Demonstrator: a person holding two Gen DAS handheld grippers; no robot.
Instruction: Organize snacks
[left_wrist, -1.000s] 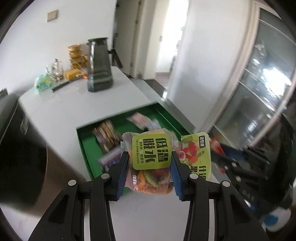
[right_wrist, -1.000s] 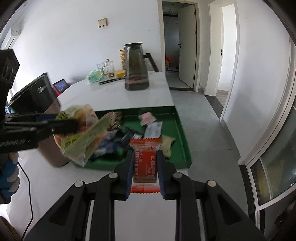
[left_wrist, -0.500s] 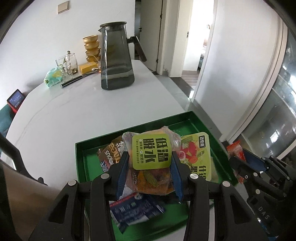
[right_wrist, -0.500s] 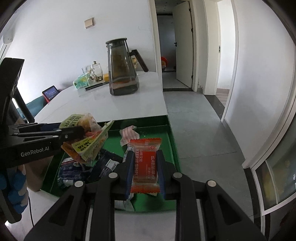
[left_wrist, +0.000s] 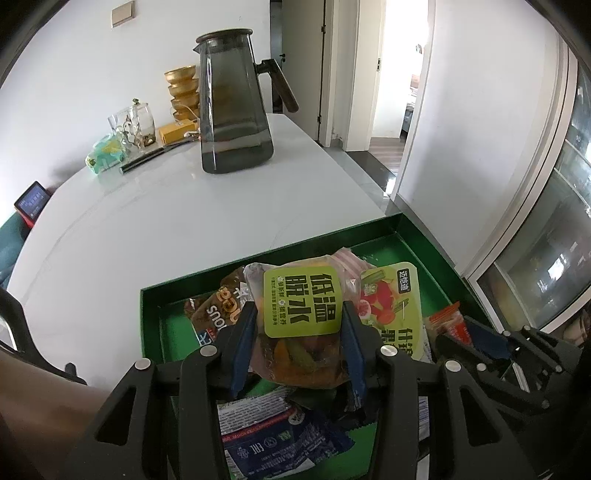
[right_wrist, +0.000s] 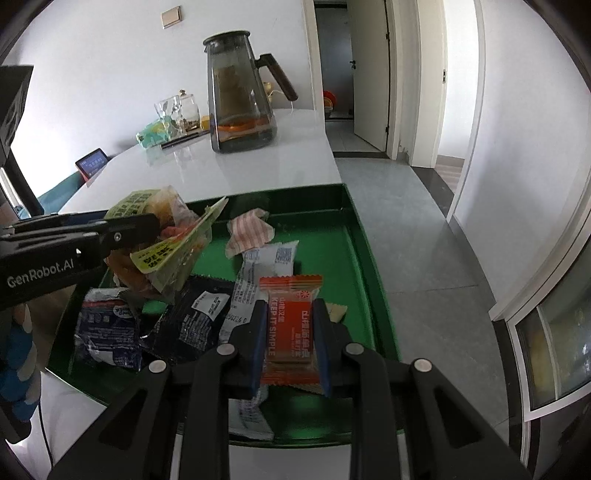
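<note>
My left gripper (left_wrist: 300, 332) is shut on a clear bag of dried vegetable crisps with a green label (left_wrist: 301, 306), held above the green tray (left_wrist: 147, 314). The bag also shows in the right wrist view (right_wrist: 162, 243), over the tray's left part. My right gripper (right_wrist: 290, 332) is shut on an orange-red snack bar (right_wrist: 290, 321), held above the tray's front right part (right_wrist: 365, 258). Several snack packets lie in the tray: a dark blue one (right_wrist: 107, 328), a white one (right_wrist: 273, 258) and a striped one (right_wrist: 249, 232).
A dark glass pitcher (left_wrist: 232, 107) stands on the white table (left_wrist: 147, 221) behind the tray. Glass jars (left_wrist: 136, 125), gold bowls (left_wrist: 181, 88) and a green packet (left_wrist: 105, 155) sit at the far end. The table edge drops to the floor on the right.
Both grippers have moved forward over the green tray with their snacks. The tray and the pitcher look closer now.
</note>
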